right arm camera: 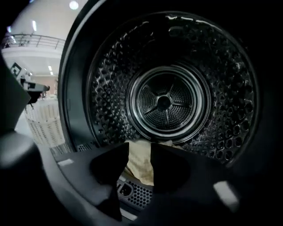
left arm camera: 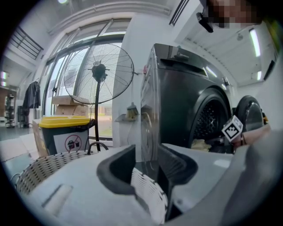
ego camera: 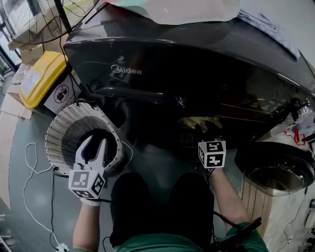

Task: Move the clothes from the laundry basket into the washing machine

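Observation:
The dark washing machine (ego camera: 197,59) stands with its round door (ego camera: 275,170) swung open to the right. A pale yellow cloth (ego camera: 199,121) lies in the mouth of the drum (right arm camera: 166,101). My right gripper (ego camera: 206,130) hovers at that opening; in the right gripper view the jaws (right arm camera: 139,152) stand apart, and the yellow cloth (right arm camera: 140,165) rests on the drum floor beyond them, untouched. The white wicker laundry basket (ego camera: 59,130) sits at lower left, its inside dark. My left gripper (ego camera: 93,145) hangs over it, open and empty (left arm camera: 148,161), with the basket rim (left arm camera: 40,170) at lower left.
A yellow-lidded bin (ego camera: 42,78) stands left of the machine, with a pedestal fan (left arm camera: 98,70) behind it. White cables (ego camera: 29,172) trail on the floor by the basket. Fabric (ego camera: 172,10) lies on top of the machine. The person's knees (ego camera: 162,206) are between basket and door.

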{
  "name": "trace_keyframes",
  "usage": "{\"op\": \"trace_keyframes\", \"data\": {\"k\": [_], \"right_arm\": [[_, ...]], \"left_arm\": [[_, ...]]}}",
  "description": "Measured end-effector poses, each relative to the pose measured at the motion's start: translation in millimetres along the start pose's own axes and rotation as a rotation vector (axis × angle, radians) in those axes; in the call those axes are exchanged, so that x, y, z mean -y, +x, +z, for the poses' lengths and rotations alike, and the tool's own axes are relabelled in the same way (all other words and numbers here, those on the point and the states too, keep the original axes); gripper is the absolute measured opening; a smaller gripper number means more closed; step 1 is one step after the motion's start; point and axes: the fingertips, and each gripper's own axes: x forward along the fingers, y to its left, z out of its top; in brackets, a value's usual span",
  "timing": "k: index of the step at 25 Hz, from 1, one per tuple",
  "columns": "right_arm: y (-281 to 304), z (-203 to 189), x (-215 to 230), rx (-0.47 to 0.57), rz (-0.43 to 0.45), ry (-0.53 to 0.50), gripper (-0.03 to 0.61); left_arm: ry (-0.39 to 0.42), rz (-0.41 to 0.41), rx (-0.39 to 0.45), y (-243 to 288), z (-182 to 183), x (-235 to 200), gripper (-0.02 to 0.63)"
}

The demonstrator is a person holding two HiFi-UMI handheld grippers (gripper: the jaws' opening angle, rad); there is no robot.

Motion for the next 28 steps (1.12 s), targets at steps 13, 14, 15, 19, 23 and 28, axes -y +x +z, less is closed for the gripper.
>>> {"op": "trace_keyframes", "data": {"k": [13, 14, 15, 19, 23, 28], "right_arm": [[-148.7, 140.4, -76.5, 0.246, 0.276, 0.026, 0.044], [-162.3, 154.3, -78.6, 0.246, 0.272, 0.027, 0.044], [-174.4, 167.0, -80.3, 0.236, 0.269, 0.027, 0.044], [-217.9, 222.0, -82.3, 0.19, 0.261, 0.038, 0.002], [-265.6, 296.8, -81.1, 0.208, 0.261, 0.044, 0.001], [-321.5, 393.9, -73.9, 0.241, 0.233, 0.068, 0.0]], "left_arm": [[0.008, 0.029, -0.07, -45.4, 138.0, 12.1, 0.152], [0.007, 0.03, -0.069, -52.2, 156.3, 13.2, 0.152], [0.007, 0.03, -0.069, -59.2, 174.2, 14.4, 0.15], [0.018, 0.017, -0.08, -88.9, 243.1, 20.2, 0.15], [0.015, 0.009, -0.089, -122.4, 315.6, 20.9, 0.149], [0.019, -0.003, -0.062, -157.9, 408.7, 18.6, 0.146]]}}
